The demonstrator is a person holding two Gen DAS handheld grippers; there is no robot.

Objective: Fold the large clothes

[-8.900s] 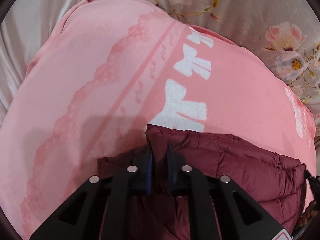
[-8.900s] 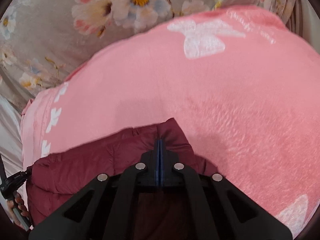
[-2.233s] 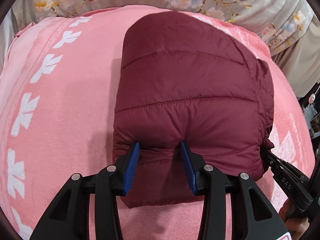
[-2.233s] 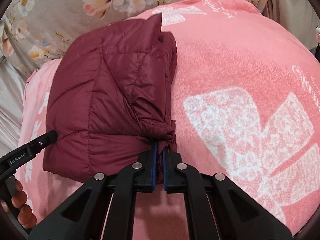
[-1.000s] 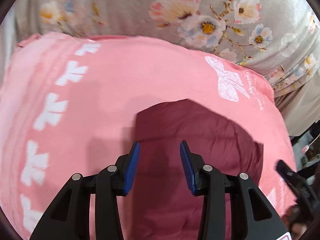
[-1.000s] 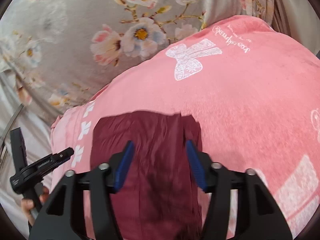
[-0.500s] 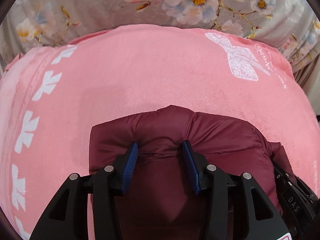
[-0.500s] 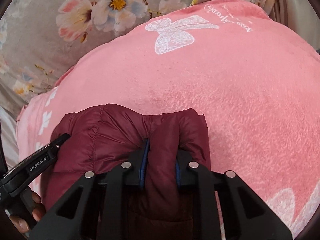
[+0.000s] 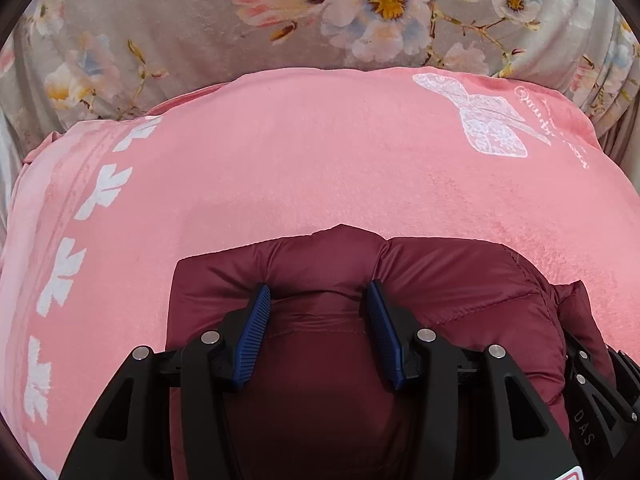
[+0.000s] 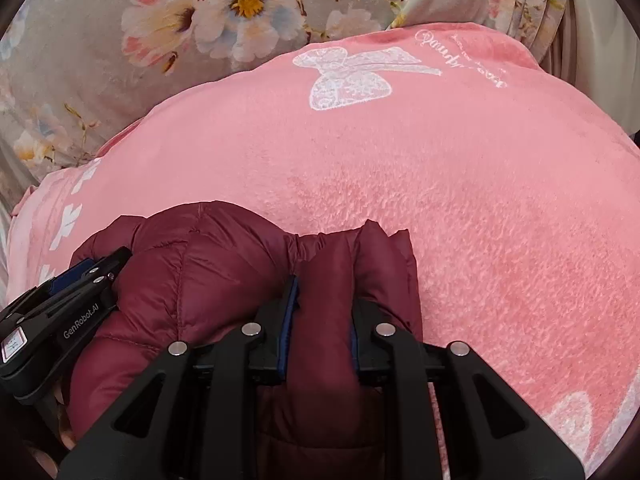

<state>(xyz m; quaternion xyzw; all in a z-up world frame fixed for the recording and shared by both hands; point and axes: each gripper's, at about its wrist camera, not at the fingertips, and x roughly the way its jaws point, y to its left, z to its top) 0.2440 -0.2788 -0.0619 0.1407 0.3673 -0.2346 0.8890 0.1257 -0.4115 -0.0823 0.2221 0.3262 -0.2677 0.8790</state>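
A maroon puffer jacket point(image 9: 320, 264), folded into a thick bundle, lies on a pink blanket point(image 9: 280, 168). My left gripper point(image 9: 318, 296) has its jaws wide apart, with the bundle's far edge bulging between the blue pads point(image 9: 256, 320). In the right wrist view the jacket point(image 10: 192, 272) fills the lower left. My right gripper point(image 10: 322, 284) is closed on a thick fold of the jacket's right side. The left gripper's body point(image 10: 60, 312) shows at the left edge there.
The pink blanket point(image 10: 440, 184) has white bow prints and spreads far ahead and to the right. A grey floral bedsheet point(image 9: 200, 20) lies beyond it. The right gripper's body point(image 9: 600, 400) shows at the lower right of the left wrist view.
Both grippers came down onto the bundle over the last second. The right gripper closed from wide open onto a fold. The left gripper stayed wide open.
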